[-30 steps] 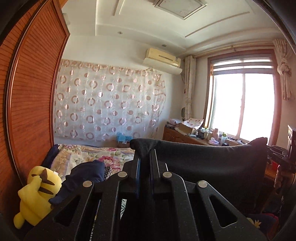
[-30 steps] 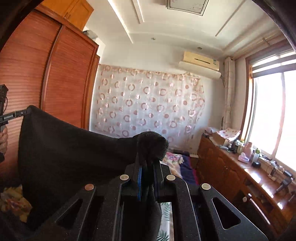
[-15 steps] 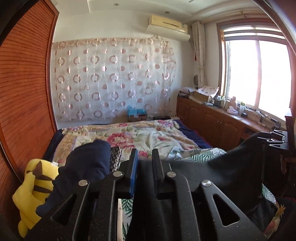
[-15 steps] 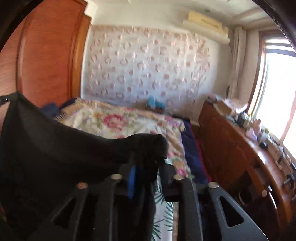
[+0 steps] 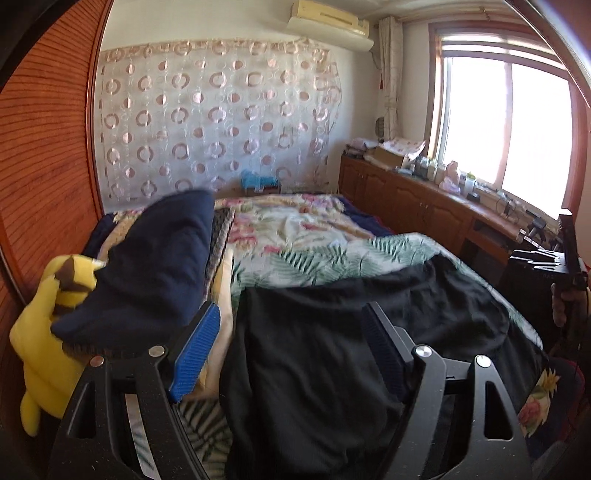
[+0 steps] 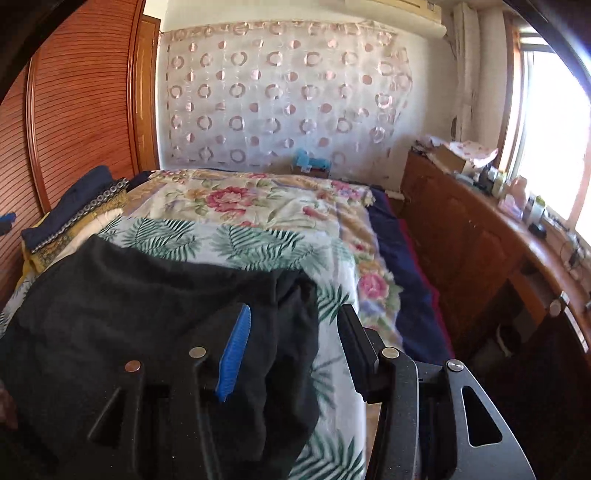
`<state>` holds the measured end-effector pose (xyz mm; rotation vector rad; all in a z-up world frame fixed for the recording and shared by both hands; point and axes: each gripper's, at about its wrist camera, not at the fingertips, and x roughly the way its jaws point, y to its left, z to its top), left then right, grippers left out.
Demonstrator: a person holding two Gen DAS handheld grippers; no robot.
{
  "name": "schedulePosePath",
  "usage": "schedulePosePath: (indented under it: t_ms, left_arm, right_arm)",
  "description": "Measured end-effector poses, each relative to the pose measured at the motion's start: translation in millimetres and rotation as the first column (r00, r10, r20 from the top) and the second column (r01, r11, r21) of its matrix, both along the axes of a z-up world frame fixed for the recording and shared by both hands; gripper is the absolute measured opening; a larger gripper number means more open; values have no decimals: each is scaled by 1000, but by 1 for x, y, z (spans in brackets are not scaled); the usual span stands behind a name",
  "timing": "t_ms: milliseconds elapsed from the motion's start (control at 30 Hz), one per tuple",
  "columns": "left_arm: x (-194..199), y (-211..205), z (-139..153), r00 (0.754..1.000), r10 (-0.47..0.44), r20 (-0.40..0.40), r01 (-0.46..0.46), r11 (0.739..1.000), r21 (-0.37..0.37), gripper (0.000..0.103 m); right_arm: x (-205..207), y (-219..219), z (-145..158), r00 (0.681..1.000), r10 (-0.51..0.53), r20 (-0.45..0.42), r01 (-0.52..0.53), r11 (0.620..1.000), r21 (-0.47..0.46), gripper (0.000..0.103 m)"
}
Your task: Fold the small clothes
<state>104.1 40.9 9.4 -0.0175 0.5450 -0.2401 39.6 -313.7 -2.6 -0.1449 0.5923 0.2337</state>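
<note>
Fingers [image 5: 197,343] apart both sides (L+R), black garment [image 5: 351,332] flat near bed edge [image 6: 351,369]

A yellow plush toy [image 5: 40,354] sits at the lower left of the left wrist view, beside a ribbed wooden wardrobe [image 5: 48,147]. A floral and fern-print bedspread [image 6: 258,218] fills the middle. A circle-patterned curtain [image 6: 280,96] hangs across the upper centre, an air conditioner [image 5: 328,20] above it, and a cluttered wooden cabinet [image 6: 472,236] lines the right under the window [image 5: 506,122]

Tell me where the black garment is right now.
The black garment lies spread on the fern-print sheet at the bed's near end, right of the navy pile, under both open grippers.
</note>
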Motion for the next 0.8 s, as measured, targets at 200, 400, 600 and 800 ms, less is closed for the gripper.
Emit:
schedulePosePath:
  t_ms: [200, 400, 600, 800]
  left_arm:
    - [-19, 8, -37, 996, 30, -89, -29, 999, 15, 79]
    - [-25, 9, -62, 984, 55, -171, -53, 998, 19, 79]
    - [-26, 11, -71, 980, 55, -191, -56, 998, 3, 71]
    - [-23, 8, -74, 976, 16, -217, -20, 1000, -17, 42]
  right_arm:
    - [-21, -11, -14, 997, 16, -73, -12, 999, 48, 51]
    - [-15, -10, -23, 990, 49, -134, -39, 996, 77, 55]
    - [11, -19, -32, 982, 8, -191, 1, 999, 50, 56]
    - [27, -20, -23, 976, 27, -216, -17, 999, 50, 56]
